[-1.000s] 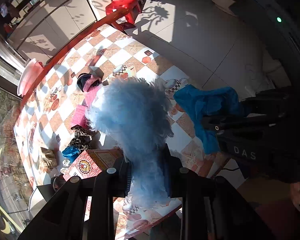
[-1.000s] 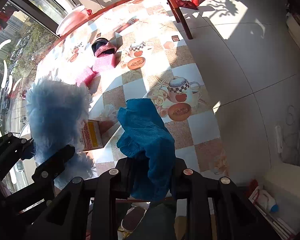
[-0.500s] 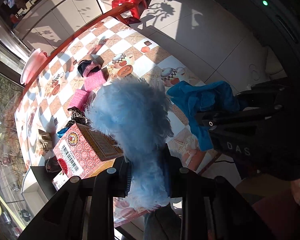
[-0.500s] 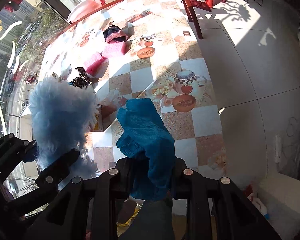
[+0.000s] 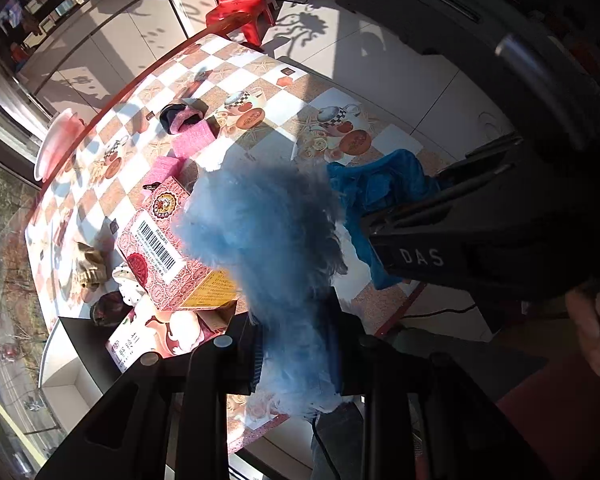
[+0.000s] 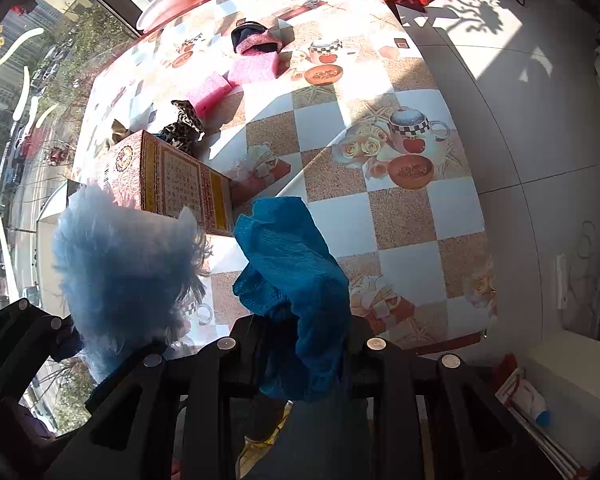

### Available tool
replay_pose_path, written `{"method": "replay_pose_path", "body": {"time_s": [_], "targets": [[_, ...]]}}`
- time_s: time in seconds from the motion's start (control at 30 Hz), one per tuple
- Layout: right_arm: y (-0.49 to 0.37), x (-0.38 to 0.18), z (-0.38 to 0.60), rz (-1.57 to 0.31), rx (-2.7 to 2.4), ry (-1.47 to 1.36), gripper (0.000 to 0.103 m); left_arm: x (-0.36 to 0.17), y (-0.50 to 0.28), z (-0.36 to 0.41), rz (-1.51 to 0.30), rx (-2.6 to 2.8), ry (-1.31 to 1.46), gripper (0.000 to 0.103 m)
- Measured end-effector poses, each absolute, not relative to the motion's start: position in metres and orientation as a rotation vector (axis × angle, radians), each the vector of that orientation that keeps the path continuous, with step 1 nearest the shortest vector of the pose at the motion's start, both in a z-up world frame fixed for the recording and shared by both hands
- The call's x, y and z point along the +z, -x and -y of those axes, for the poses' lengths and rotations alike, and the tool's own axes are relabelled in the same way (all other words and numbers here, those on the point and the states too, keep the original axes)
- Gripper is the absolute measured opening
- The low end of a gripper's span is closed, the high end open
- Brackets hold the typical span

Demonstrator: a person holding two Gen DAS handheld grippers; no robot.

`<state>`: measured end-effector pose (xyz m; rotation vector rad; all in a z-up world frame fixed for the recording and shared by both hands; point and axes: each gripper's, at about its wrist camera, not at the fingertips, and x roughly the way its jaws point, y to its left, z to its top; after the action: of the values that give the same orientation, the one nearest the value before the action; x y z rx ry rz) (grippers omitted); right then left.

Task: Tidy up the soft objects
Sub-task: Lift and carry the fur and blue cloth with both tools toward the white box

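My left gripper (image 5: 296,344) is shut on a fluffy light-blue furry piece (image 5: 264,232), held above the near edge of the checkered table (image 5: 260,80). My right gripper (image 6: 300,344) is shut on a dark blue knitted cloth (image 6: 296,272), beside the left one; that cloth also shows in the left wrist view (image 5: 380,192), and the furry piece in the right wrist view (image 6: 124,264). A red patterned box (image 5: 160,240) stands on the table below and left of the furry piece.
On the table lie two pink sponges (image 6: 228,80), a black and pink sock (image 6: 252,40), a leopard-print piece (image 6: 184,124), a beige soft item (image 5: 88,268) and a dark item (image 5: 104,312). A red stool (image 5: 240,0) stands beyond the table. A window runs along the left.
Both grippers have pulled back and risen with their cloths still held. The red box and more of the table's near part have come into view.
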<state>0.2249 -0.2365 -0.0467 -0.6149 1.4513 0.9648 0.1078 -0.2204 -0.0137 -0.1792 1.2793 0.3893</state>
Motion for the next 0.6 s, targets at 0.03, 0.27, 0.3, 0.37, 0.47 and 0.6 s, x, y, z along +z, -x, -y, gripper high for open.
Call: {"method": "replay_pose_path", "body": {"time_s": [0.03, 0.27, 0.3, 0.37, 0.47, 0.6], "targets": [[-0.215, -0.048, 0.236, -1.459, 0.962, 0.618, 0.028, -0.012, -0.100, 0.217, -1.270, 0.390, 0.182, 0.028], [-0.159, -0.045, 0.226, -1.434, 0.973, 0.657, 0.028, -0.004, -0.055, 0.192, -1.216, 0.385, 0.194, 0.028], [-0.153, -0.044, 0.224, -1.432, 0.973, 0.661, 0.028, -0.003, -0.050, 0.189, -1.212, 0.385, 0.198, 0.028], [-0.143, -0.044, 0.221, -1.431, 0.974, 0.670, 0.028, -0.002, -0.042, 0.184, -1.204, 0.385, 0.204, 0.028], [-0.127, -0.042, 0.213, -1.420, 0.988, 0.685, 0.028, 0.003, -0.029, 0.175, -1.179, 0.396, 0.209, 0.028], [-0.108, -0.038, 0.199, -1.396, 1.020, 0.707, 0.028, 0.006, -0.012, 0.164, -1.165, 0.423, 0.219, 0.028]]}}
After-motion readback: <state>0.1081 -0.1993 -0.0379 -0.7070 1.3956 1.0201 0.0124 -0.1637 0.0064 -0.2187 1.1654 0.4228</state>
